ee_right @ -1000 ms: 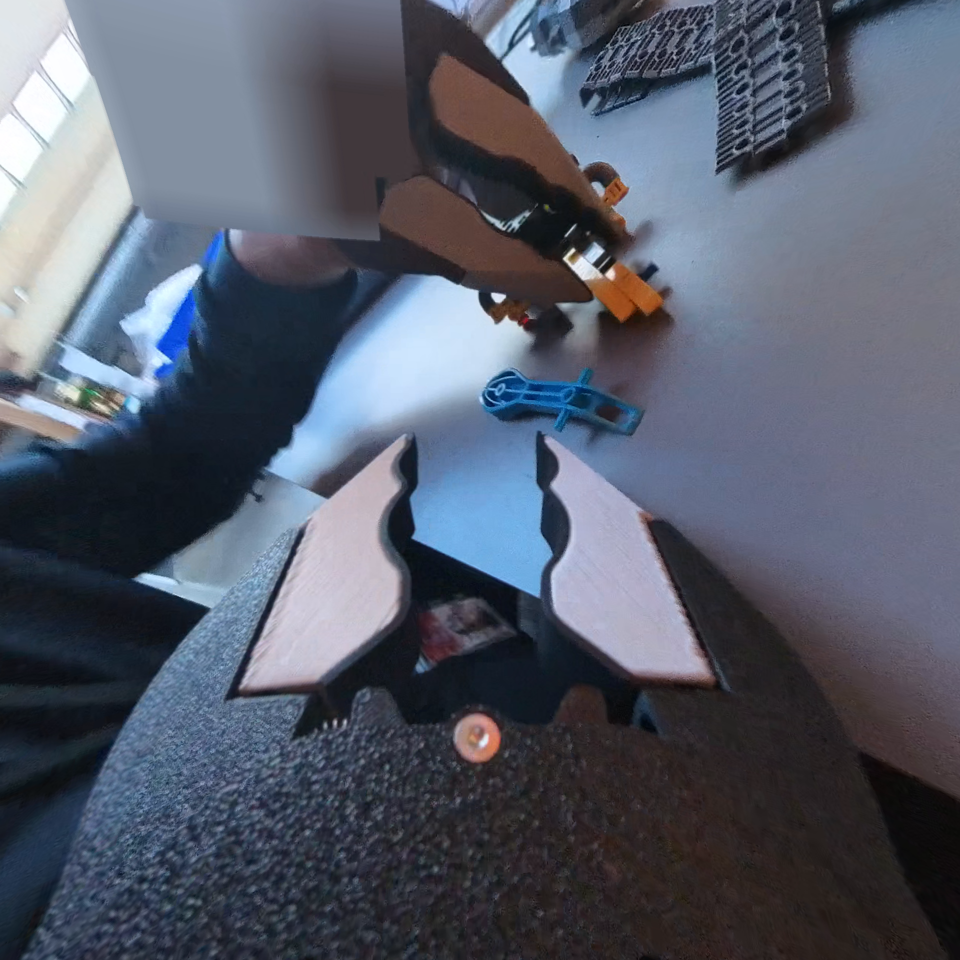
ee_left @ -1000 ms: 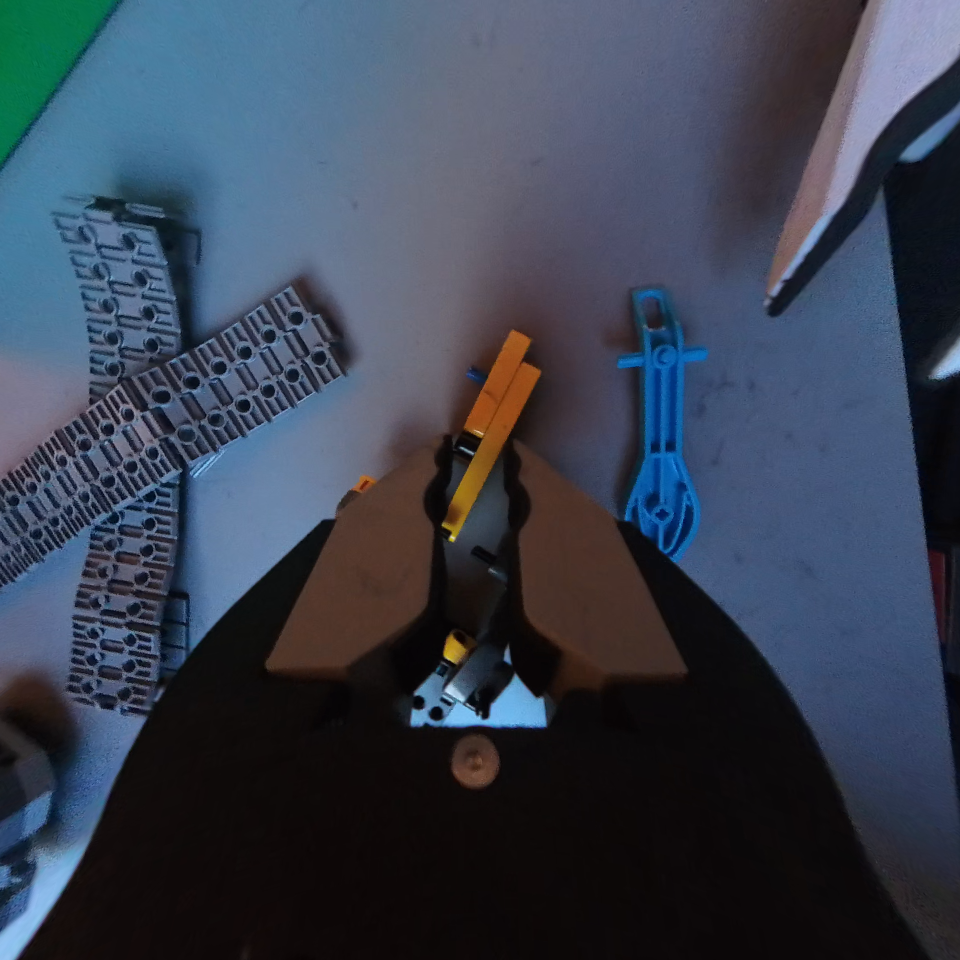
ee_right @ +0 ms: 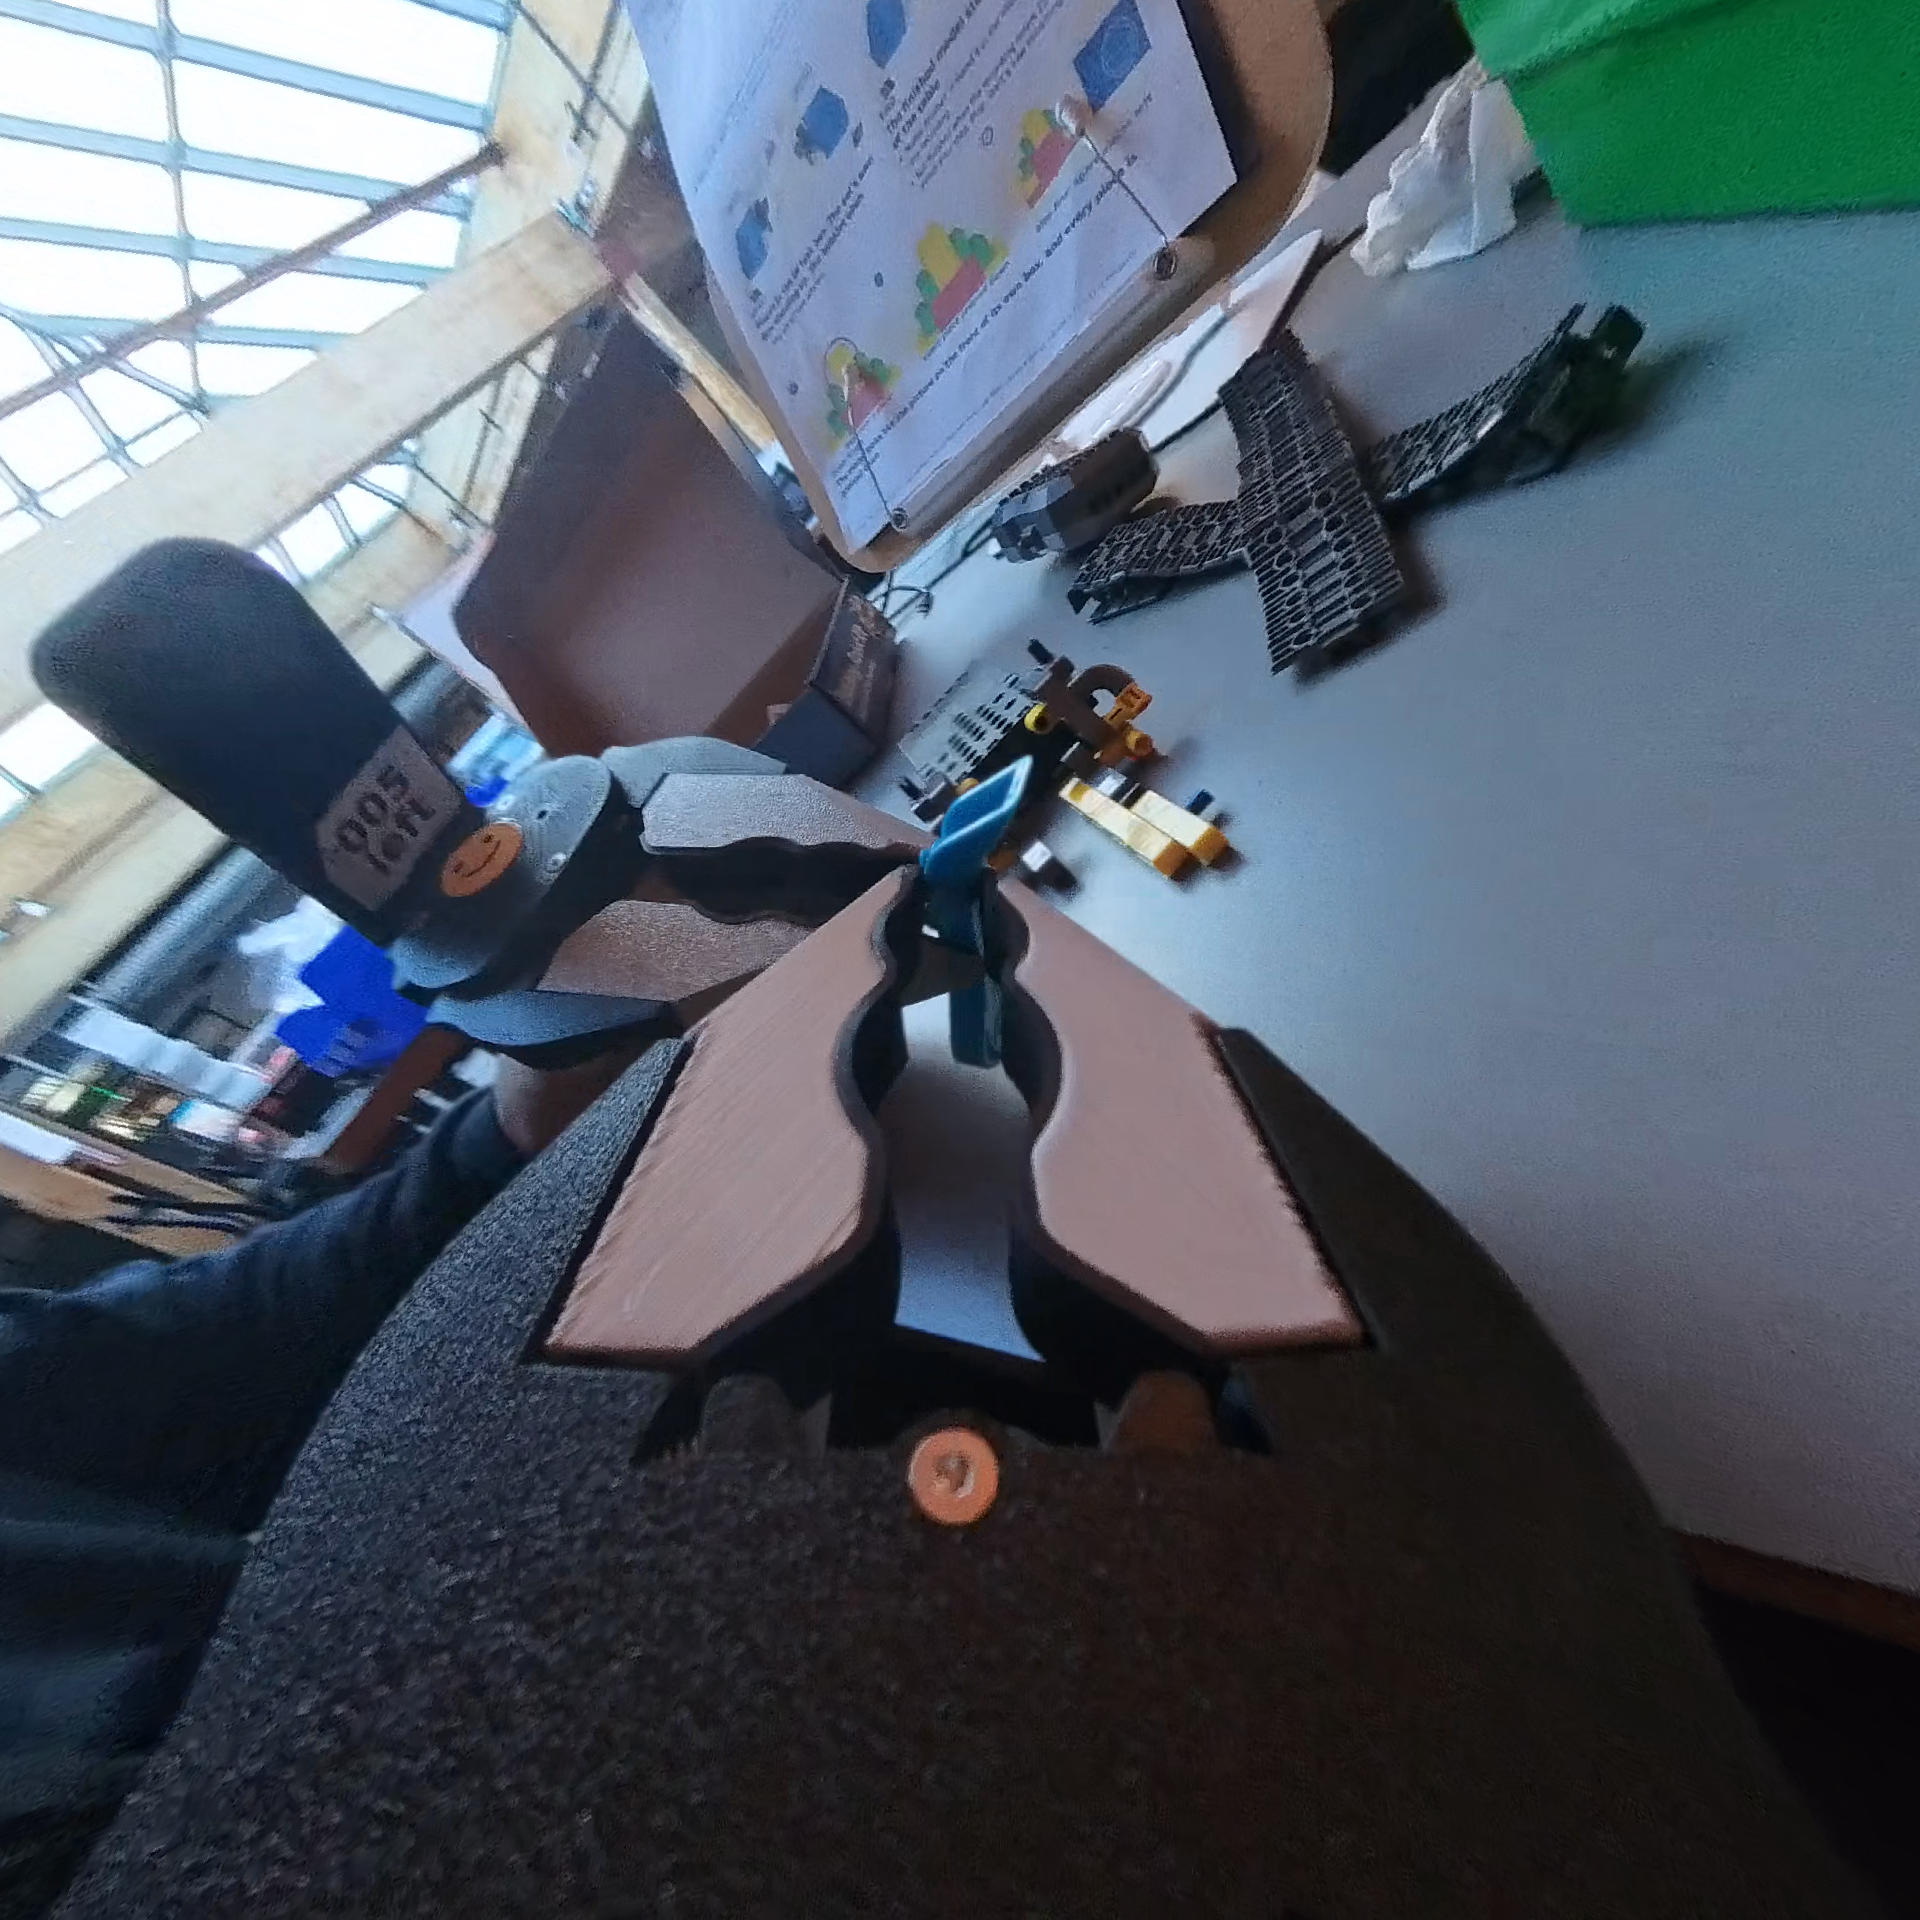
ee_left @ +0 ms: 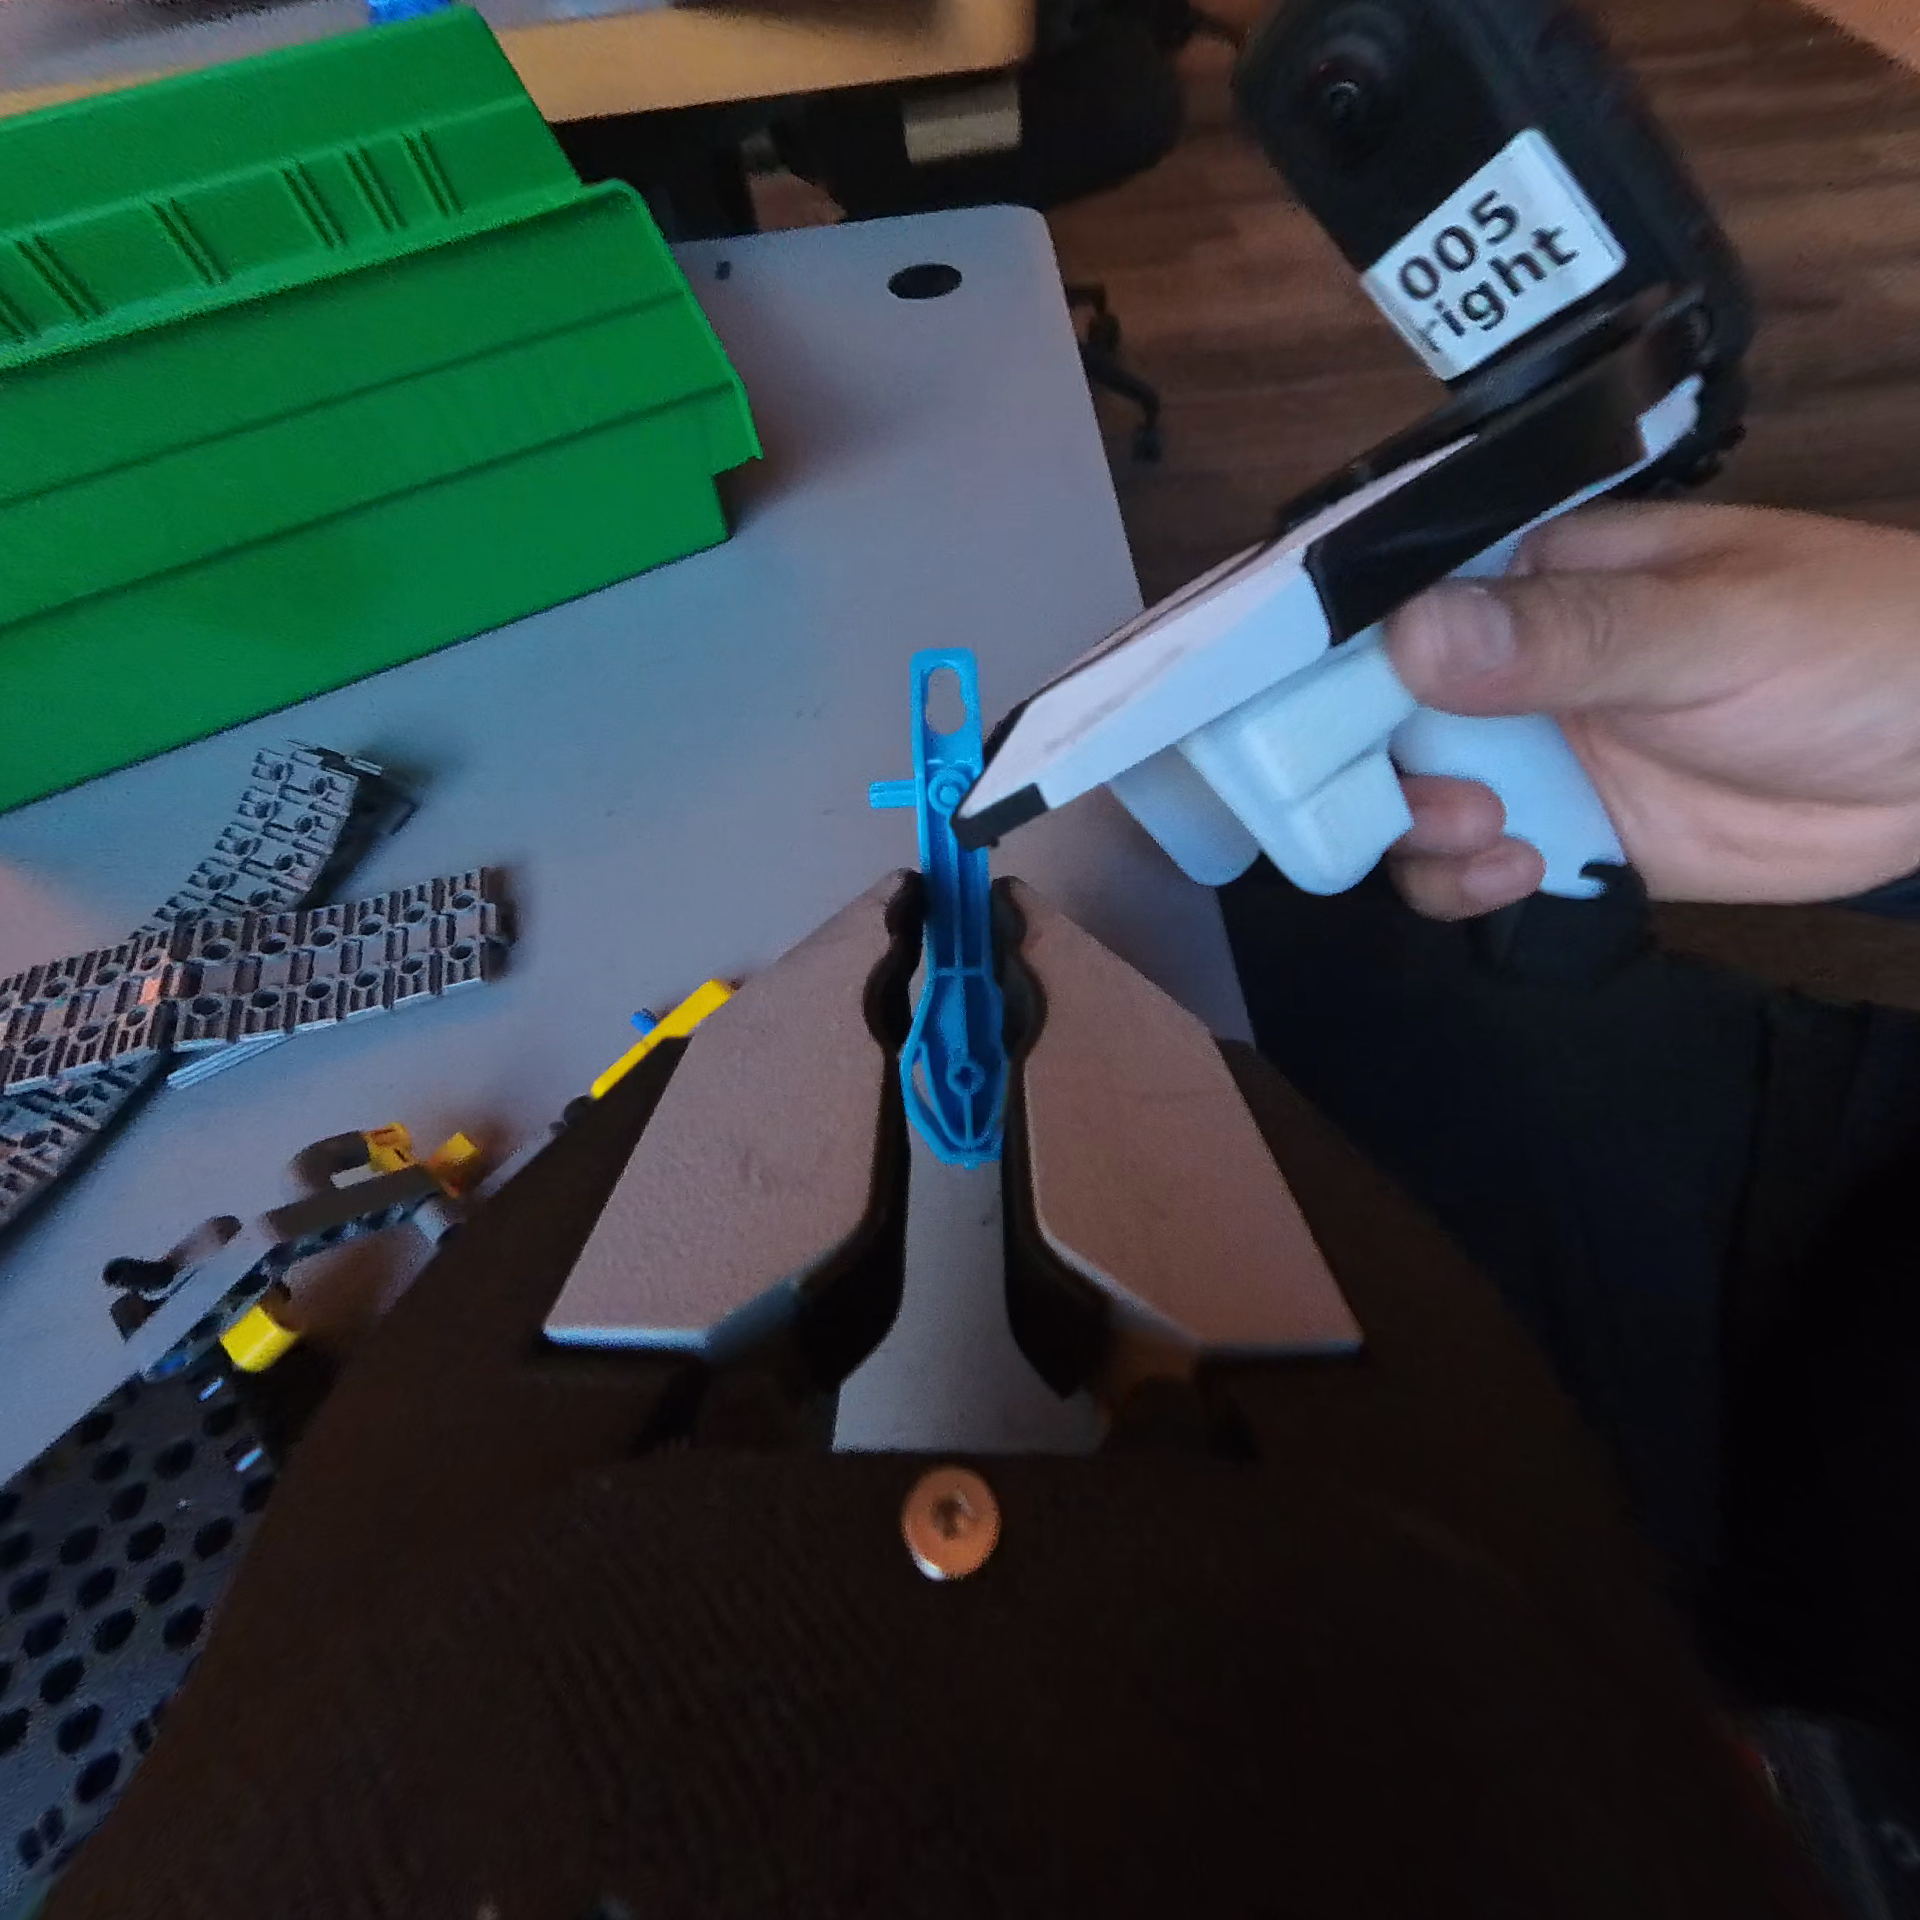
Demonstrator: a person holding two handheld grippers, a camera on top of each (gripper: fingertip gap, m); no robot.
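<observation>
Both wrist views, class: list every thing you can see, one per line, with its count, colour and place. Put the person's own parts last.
blue tool: one, blue, held between both grippers
green bin: one, green, far side of the table
track strips: at least two, dark grey, crossed on the table
yellow beams: two, yellow, side by side on the table
small assembly: one, black and yellow, beside the beams
instruction sheet: one, white, on a stand behind the table
table: one, grey
left gripper: one, black, tan jaws shut on the tool's wide end
right gripper: one, black, tan jaws shut on its narrow part
hand: one, on the right gripper's white handle
</observation>
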